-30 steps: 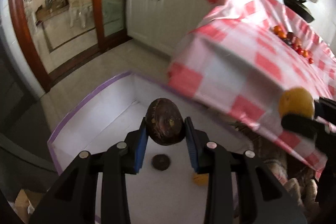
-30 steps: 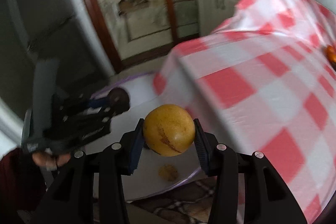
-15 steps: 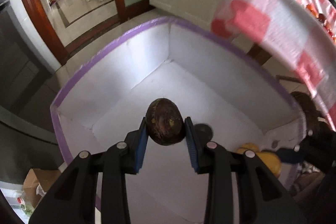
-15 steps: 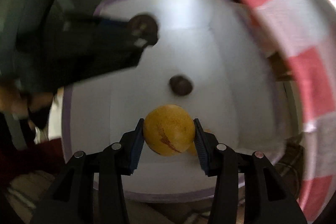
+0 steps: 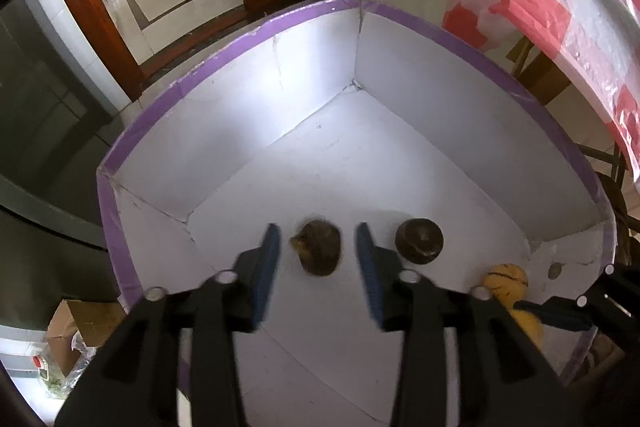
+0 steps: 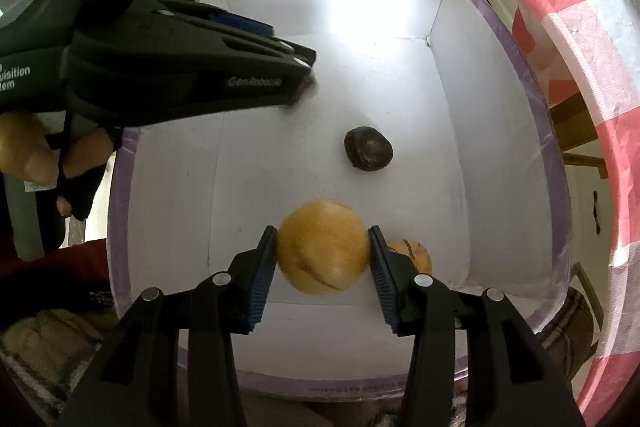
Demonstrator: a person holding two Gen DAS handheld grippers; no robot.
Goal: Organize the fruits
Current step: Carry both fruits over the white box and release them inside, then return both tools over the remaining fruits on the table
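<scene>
Two drops into the box (image 5: 224, 151): left tool (image 5: 316, 267) just spread off the brown fruit (image 5: 319, 247), right tool (image 6: 322, 263) touching the yellow fruit (image 6: 323, 247), release next.

The left tool (image 5: 316, 259) has spread, releasing the brown fruit (image 5: 320, 247) into the box (image 5: 224, 63).

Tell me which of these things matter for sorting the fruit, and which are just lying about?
In the job:
- white box
- dark fruit, dropped from left tool
- yellow fruit in right tool
- other dark fruit
- second yellow fruit

Lying about:
- checked tablecloth
- cardboard carton
</scene>
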